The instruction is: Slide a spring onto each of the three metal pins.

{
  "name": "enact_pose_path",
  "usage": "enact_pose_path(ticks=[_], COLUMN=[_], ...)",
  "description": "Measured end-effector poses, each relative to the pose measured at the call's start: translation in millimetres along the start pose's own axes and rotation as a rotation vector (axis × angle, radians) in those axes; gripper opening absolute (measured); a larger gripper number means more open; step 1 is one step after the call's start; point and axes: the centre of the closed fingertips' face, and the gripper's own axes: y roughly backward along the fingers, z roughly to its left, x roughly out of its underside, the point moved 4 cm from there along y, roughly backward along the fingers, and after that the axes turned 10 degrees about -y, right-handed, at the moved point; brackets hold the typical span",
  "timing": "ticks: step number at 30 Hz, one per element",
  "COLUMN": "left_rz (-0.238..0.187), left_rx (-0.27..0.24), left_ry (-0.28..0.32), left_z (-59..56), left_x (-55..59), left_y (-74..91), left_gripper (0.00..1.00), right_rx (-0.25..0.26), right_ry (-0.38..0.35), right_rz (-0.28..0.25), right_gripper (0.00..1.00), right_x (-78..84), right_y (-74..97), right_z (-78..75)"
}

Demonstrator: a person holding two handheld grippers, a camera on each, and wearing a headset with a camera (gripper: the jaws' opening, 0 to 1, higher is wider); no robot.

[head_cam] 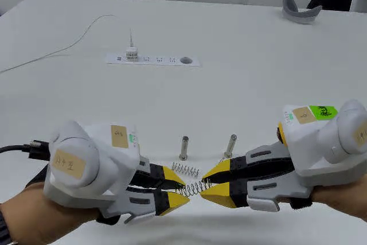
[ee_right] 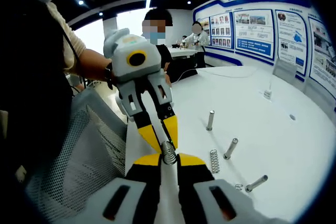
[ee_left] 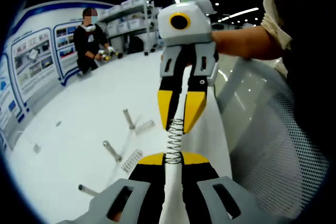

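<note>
Spring (head_cam: 194,188) bridging the gap, left gripper (head_cam: 185,189) jaws pinching one end, right gripper (head_cam: 202,186) jaws pinching the other

Gripper cams opposed, close; spring (ee_left: 174,140) shared

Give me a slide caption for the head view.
The left gripper and right gripper hold one spring between them, near two upright pins and a loose spring.

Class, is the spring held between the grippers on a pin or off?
Off: the spring spans between the left gripper and right gripper, clear of the pins.
</note>
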Motion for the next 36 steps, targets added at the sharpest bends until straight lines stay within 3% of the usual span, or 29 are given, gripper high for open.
enact_pose_path(ticks=[15,24,36], left_rz=[-0.024,-0.023,-0.052], left_rx=[-0.026,-0.055,-0.120], left_ry=[0.006,0.025,0.064], left_z=[1.7,3.9,9.9], left_x=[-6.0,-4.1,2.9], left_y=[-1.4,0.4,1.5], left_gripper=[0.09,0.09,0.11], right_rx=[-0.030,-0.037,-0.052], right_ry=[0.143,0.212,0.316], right_rz=[0.186,0.304,0.443], right_gripper=[0.12,0.12,0.12], right_x=[-15.8,-19.9,-30.0], right_y=[-5.3,-11.6,-23.1], right_z=[3.4,1.8,-2.5])
